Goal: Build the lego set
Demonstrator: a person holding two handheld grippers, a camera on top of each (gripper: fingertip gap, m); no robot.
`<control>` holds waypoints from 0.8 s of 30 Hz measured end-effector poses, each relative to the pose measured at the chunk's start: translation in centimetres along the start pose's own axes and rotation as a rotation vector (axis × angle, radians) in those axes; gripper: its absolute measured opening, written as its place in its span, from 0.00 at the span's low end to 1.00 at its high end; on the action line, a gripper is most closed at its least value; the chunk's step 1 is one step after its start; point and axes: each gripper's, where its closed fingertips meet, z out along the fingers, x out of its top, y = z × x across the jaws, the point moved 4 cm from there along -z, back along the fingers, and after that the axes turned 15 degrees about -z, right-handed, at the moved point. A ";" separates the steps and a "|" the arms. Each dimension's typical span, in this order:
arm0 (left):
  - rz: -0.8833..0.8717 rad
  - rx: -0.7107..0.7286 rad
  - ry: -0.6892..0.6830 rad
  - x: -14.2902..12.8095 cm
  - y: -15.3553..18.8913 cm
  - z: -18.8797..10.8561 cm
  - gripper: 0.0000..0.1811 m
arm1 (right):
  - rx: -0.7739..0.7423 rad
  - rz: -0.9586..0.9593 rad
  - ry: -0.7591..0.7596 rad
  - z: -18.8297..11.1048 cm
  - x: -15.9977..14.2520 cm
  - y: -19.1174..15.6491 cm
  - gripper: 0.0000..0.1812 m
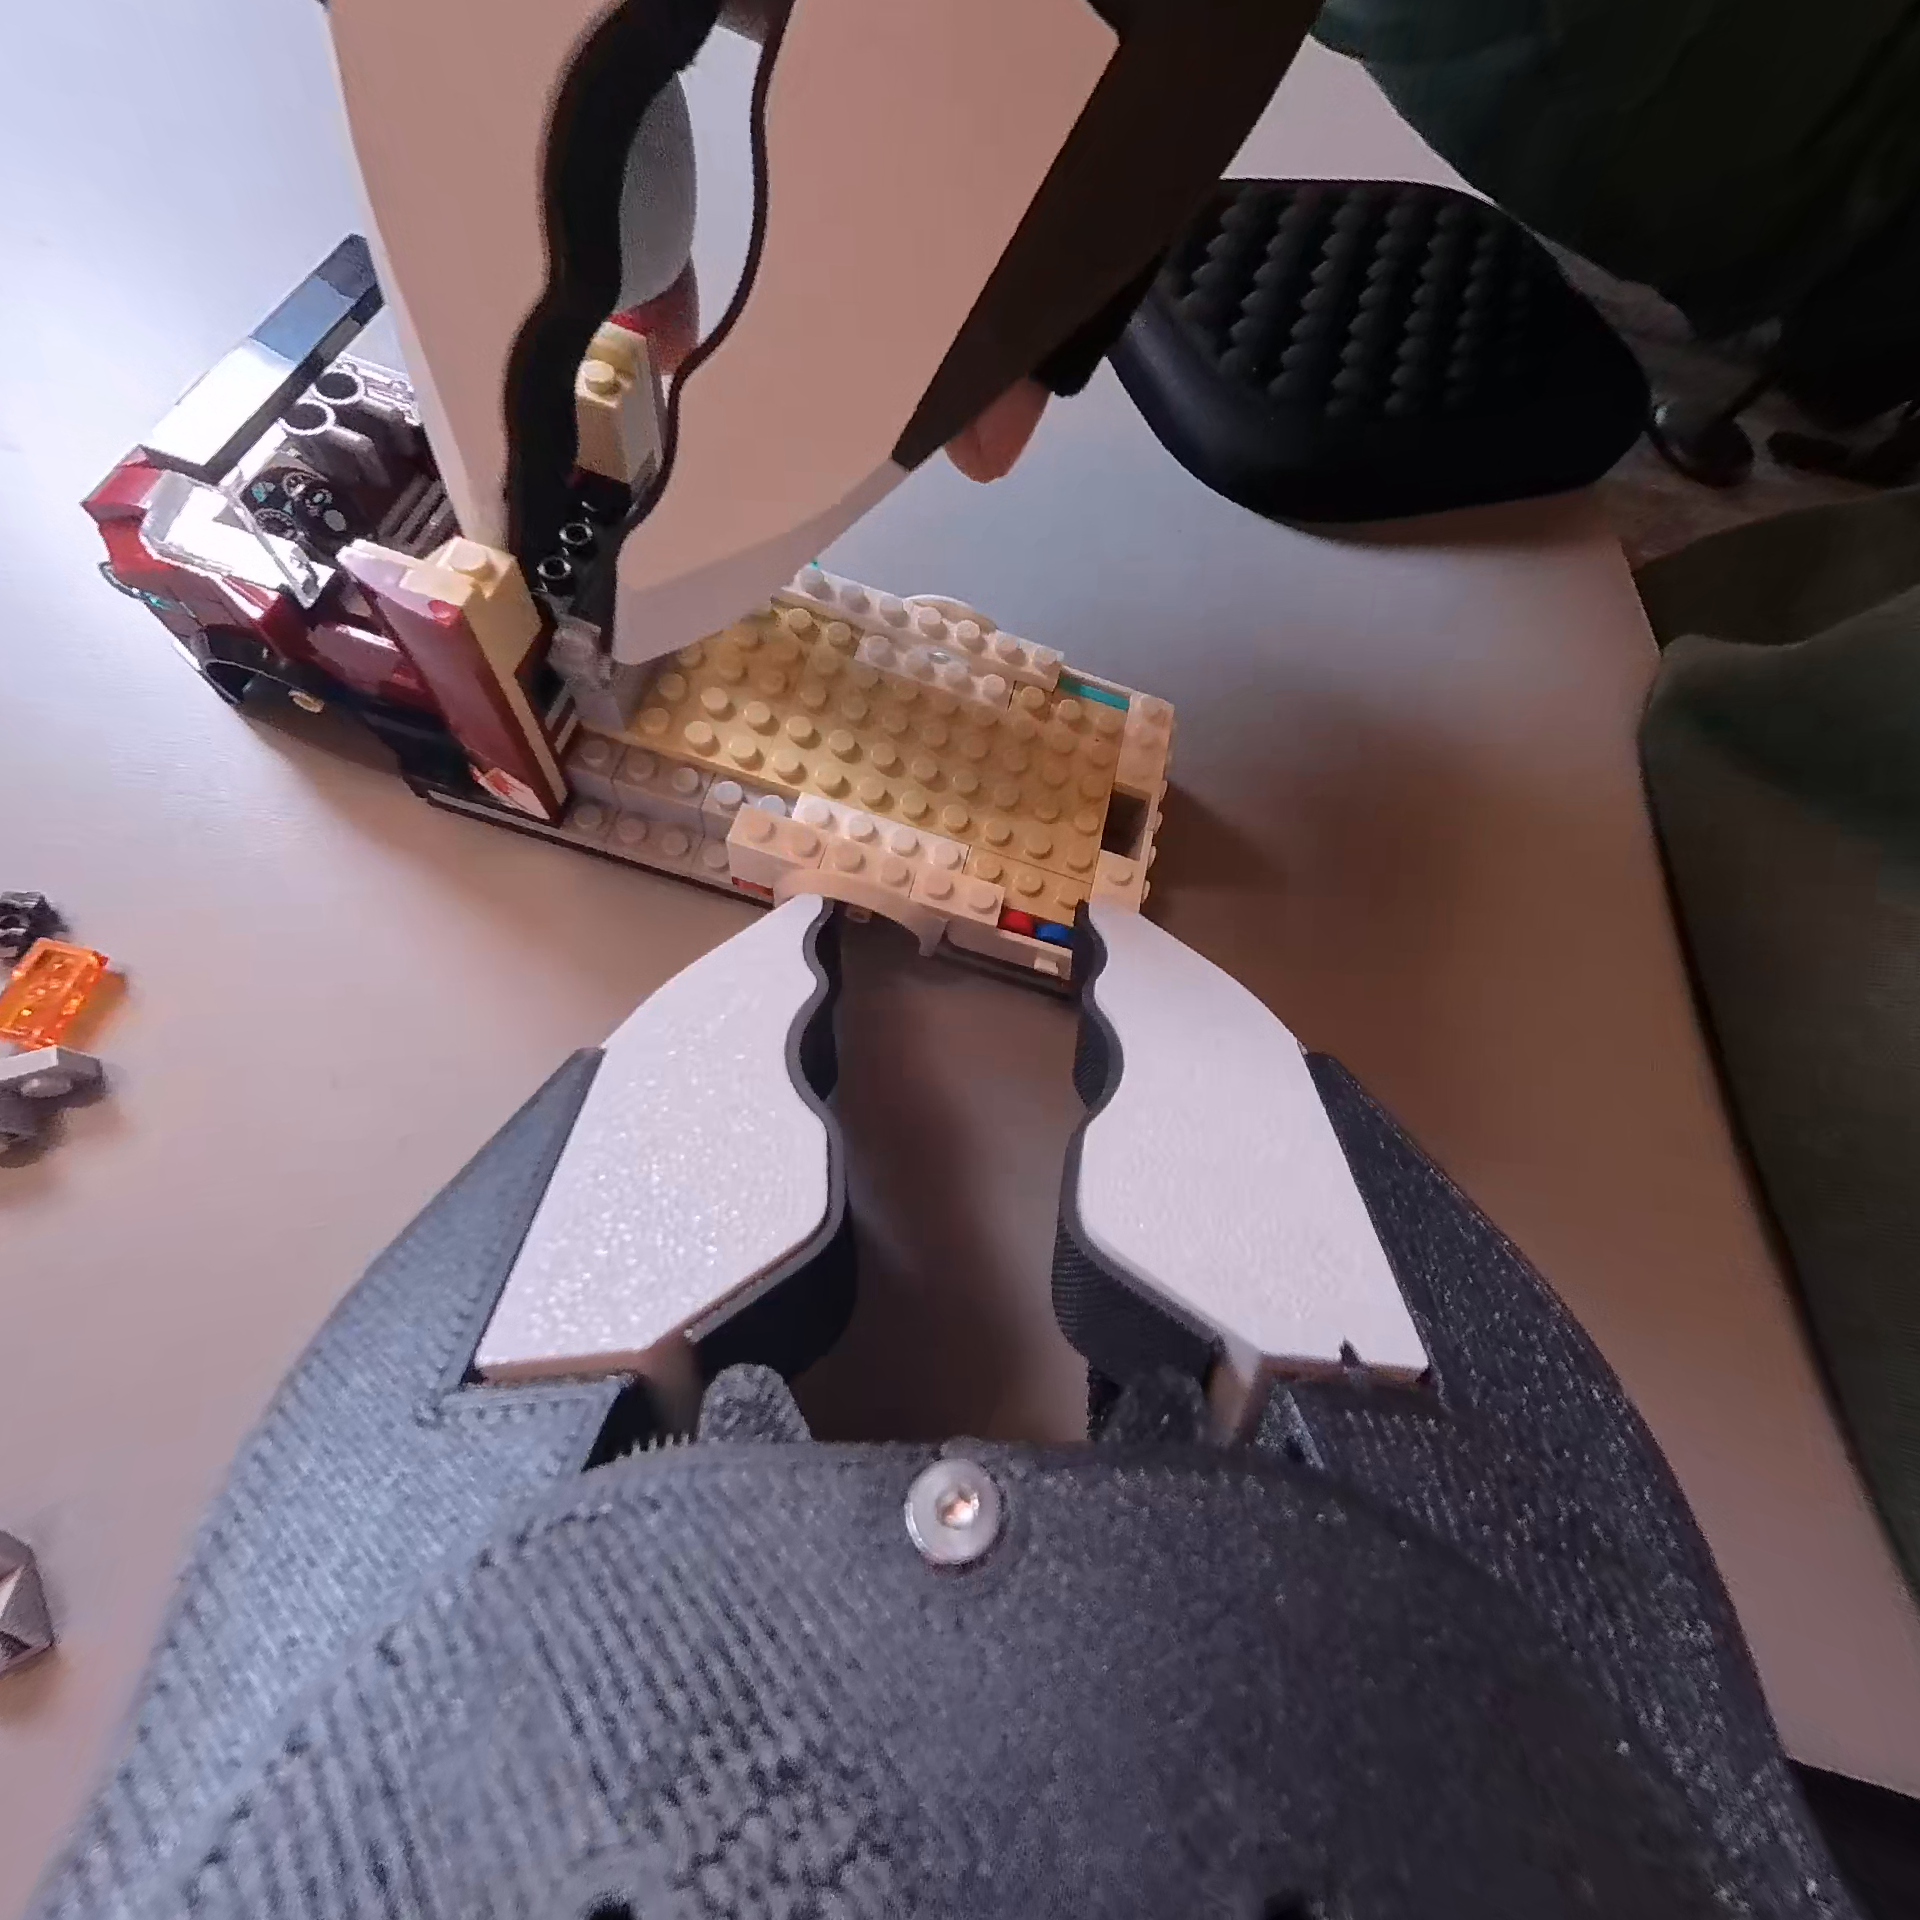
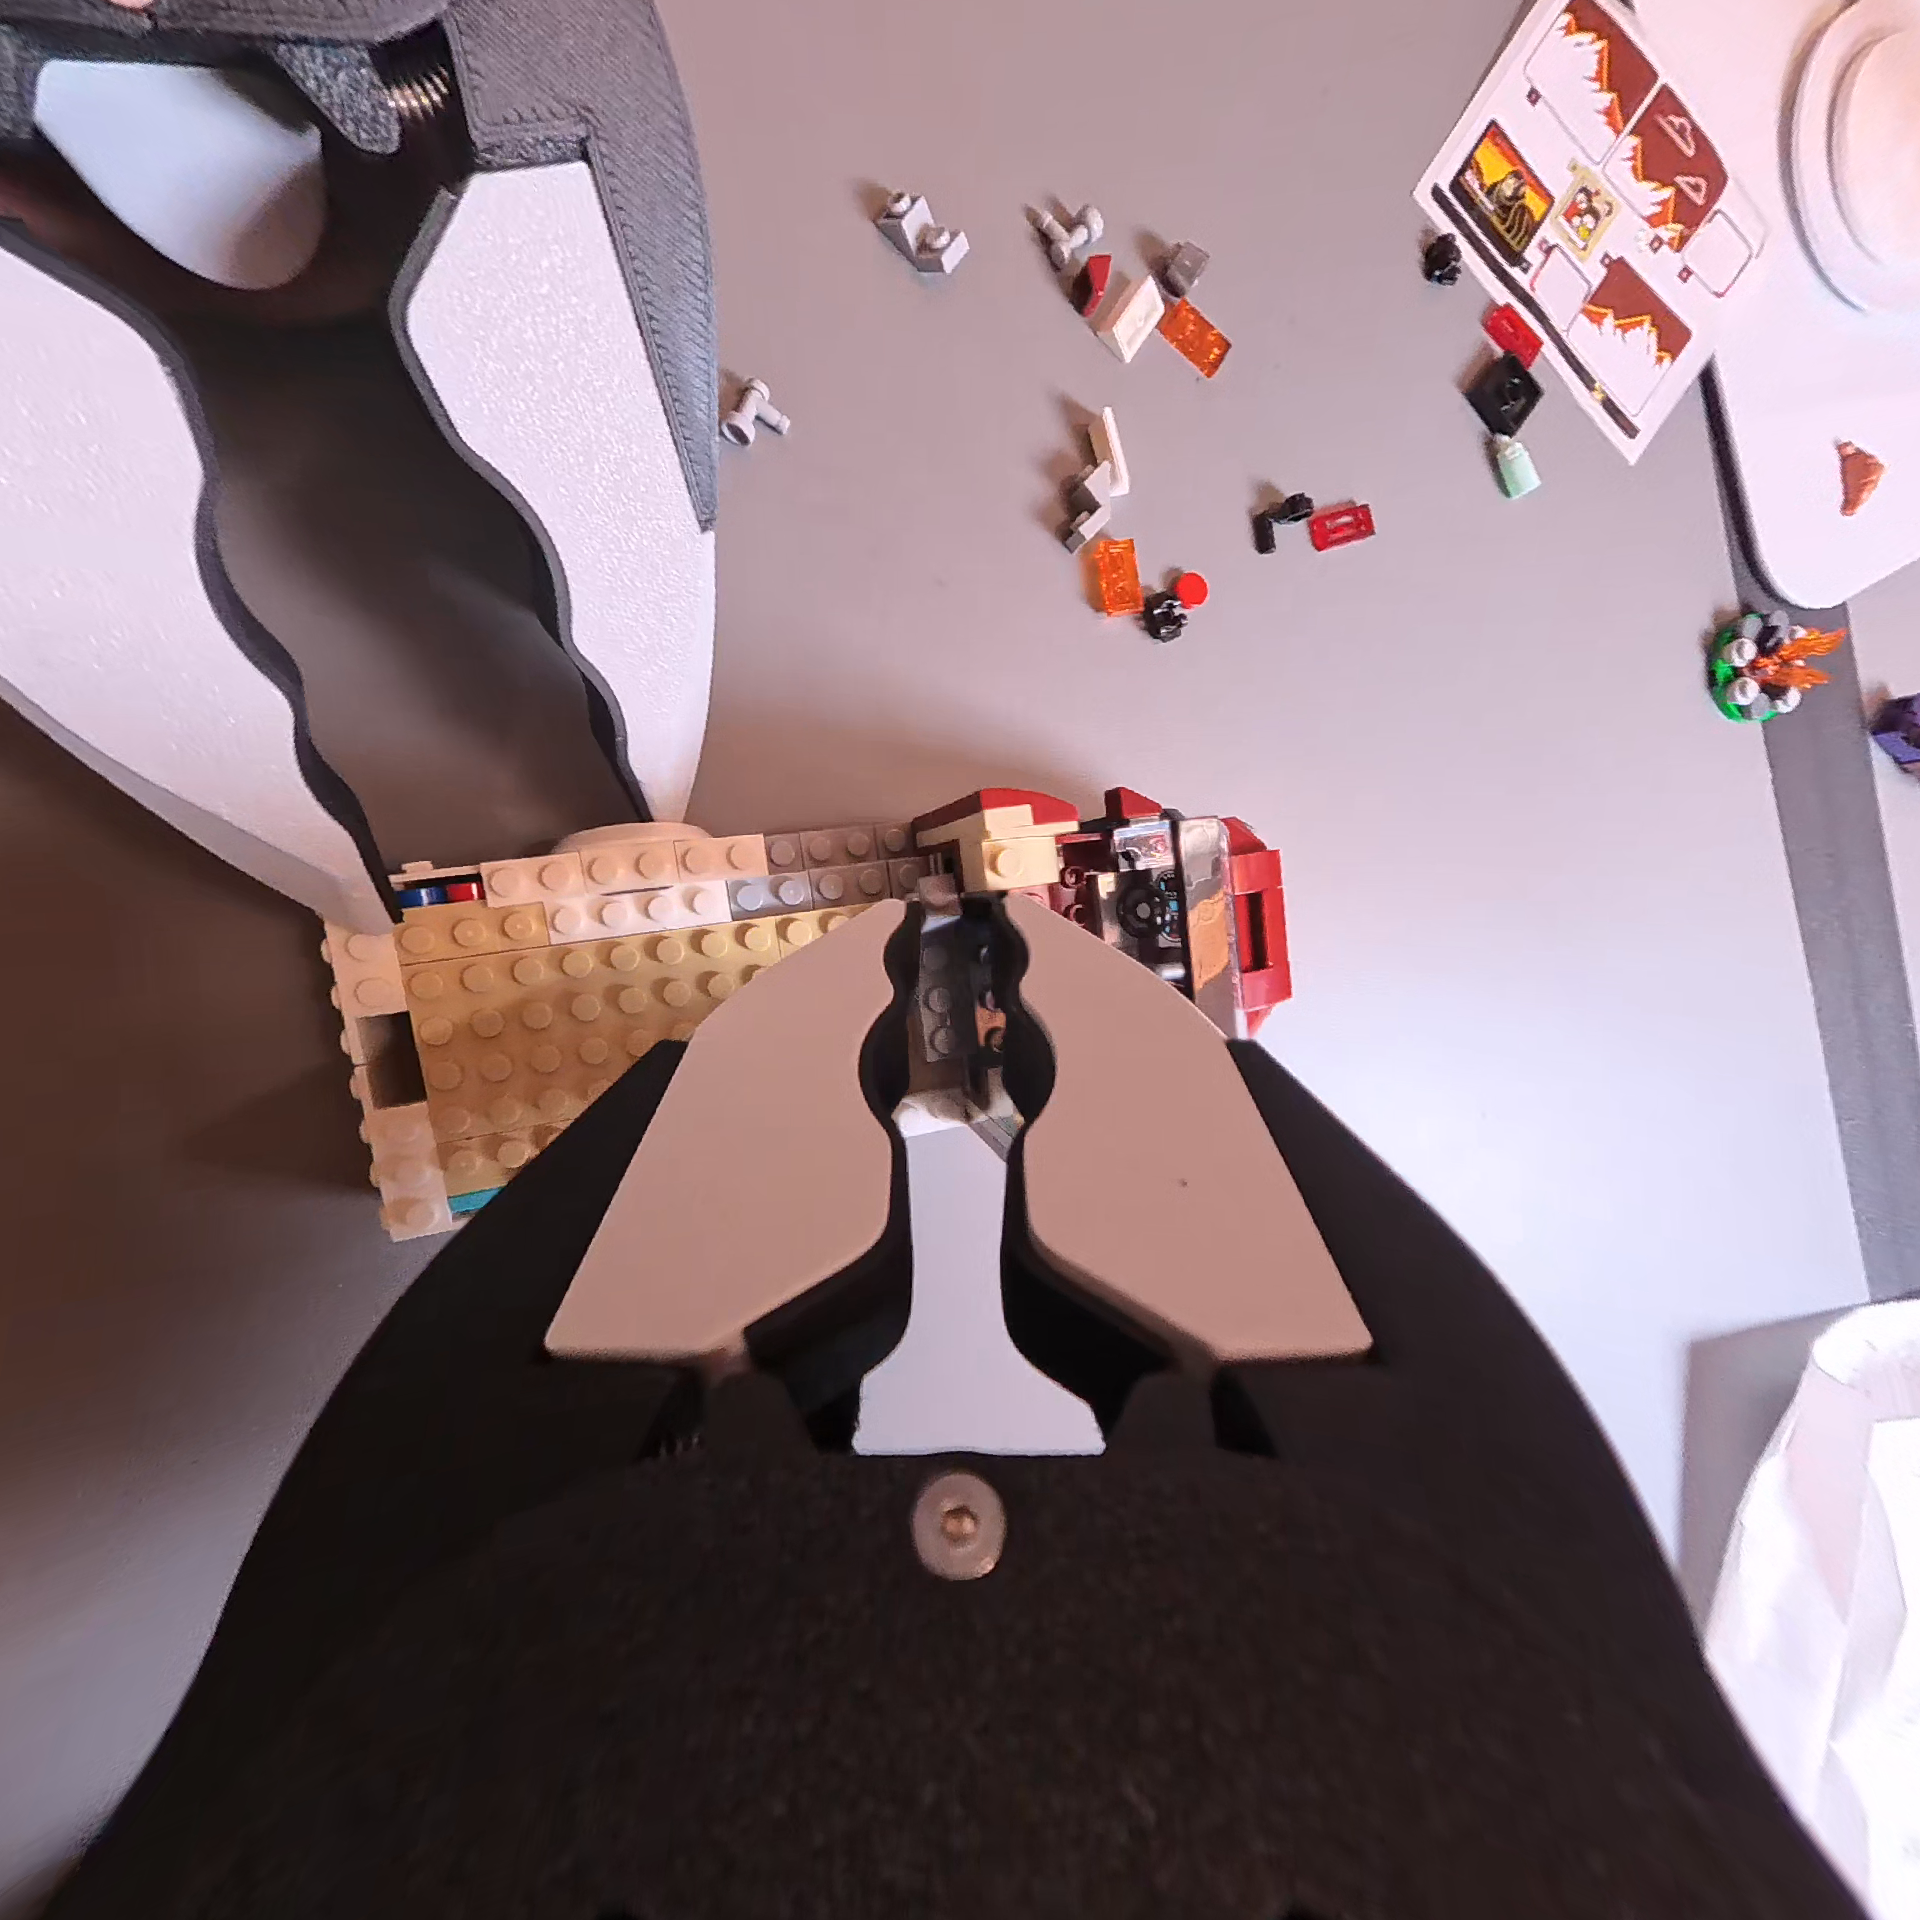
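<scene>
Left gripper (image 1: 951,920): jaws spread wide, tips set against the near side wall of the lego truck (image 1: 873,748), spanning part of the wall rather than pinching it

Right gripper (image 2: 961,914): jaws nearly together around a small grey-and-black piece (image 2: 961,1003) at the junction of the truck's dark red cab (image 2: 1195,904) and tan studded bed (image 2: 582,1018)

Truck stands on a pale table (image 2: 1403,831)

Right wrist view only: loose pieces (image 2: 1153,301), sticker sheet (image 2: 1579,208), small green-and-orange build (image 2: 1761,665)

Left wrist view only: black chair seat (image 1: 1371,343), orange transparent plate (image 1: 57,987)
</scene>
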 end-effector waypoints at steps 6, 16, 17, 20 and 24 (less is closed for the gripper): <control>-0.002 -0.003 0.003 0.0 0.0 0.0 0.24 | -0.015 -0.006 -0.006 0.1 0.0 -0.1 0.05; 0.013 0.120 -0.037 0.3 -2.4 -3.3 0.23 | -0.042 0.067 0.097 -1.9 -0.4 -0.8 0.05; 0.018 0.188 -0.035 0.6 -3.4 -4.4 0.22 | -0.048 0.075 0.116 -2.1 -0.6 -1.0 0.05; 0.018 0.341 -0.090 0.3 -6.0 -7.0 0.22 | -0.071 0.108 0.165 -2.8 -1.3 -1.2 0.05; 0.038 0.411 -0.214 -1.5 -7.8 -7.9 0.21 | -0.098 0.151 0.235 -3.9 -2.1 -1.5 0.05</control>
